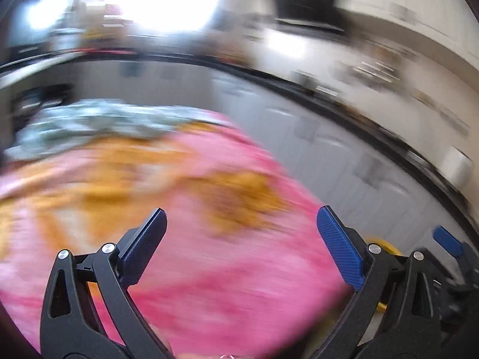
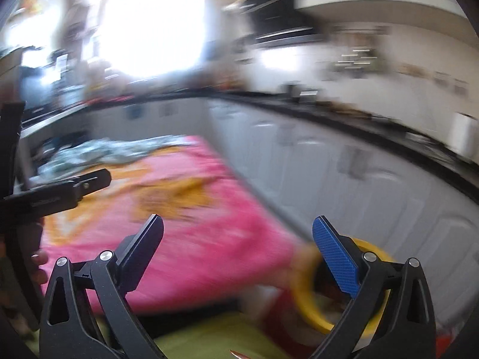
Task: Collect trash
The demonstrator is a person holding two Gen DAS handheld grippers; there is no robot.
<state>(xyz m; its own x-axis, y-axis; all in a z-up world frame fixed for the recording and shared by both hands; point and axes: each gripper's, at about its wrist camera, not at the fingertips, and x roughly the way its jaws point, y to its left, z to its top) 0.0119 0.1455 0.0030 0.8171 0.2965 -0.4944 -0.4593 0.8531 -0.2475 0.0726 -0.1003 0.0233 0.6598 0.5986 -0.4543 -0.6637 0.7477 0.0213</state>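
Both views are smeared by motion blur. My left gripper (image 1: 241, 224) is open and empty above a pink and orange cloth (image 1: 185, 209). My right gripper (image 2: 238, 233) is open and empty over the same cloth's (image 2: 179, 215) near right corner. A yellow round rim, perhaps a bin or bucket (image 2: 308, 305), sits low right just behind the right finger; it also peeks out in the left wrist view (image 1: 386, 248). No piece of trash can be made out. The left gripper's body (image 2: 60, 194) shows at the left of the right wrist view.
A pale blue patterned cloth (image 1: 98, 119) lies at the pink cloth's far end. White cabinets (image 2: 344, 173) under a dark counter (image 2: 359, 122) run along the right. A bright window (image 2: 149, 30) is ahead. A green surface (image 2: 209, 338) lies below.
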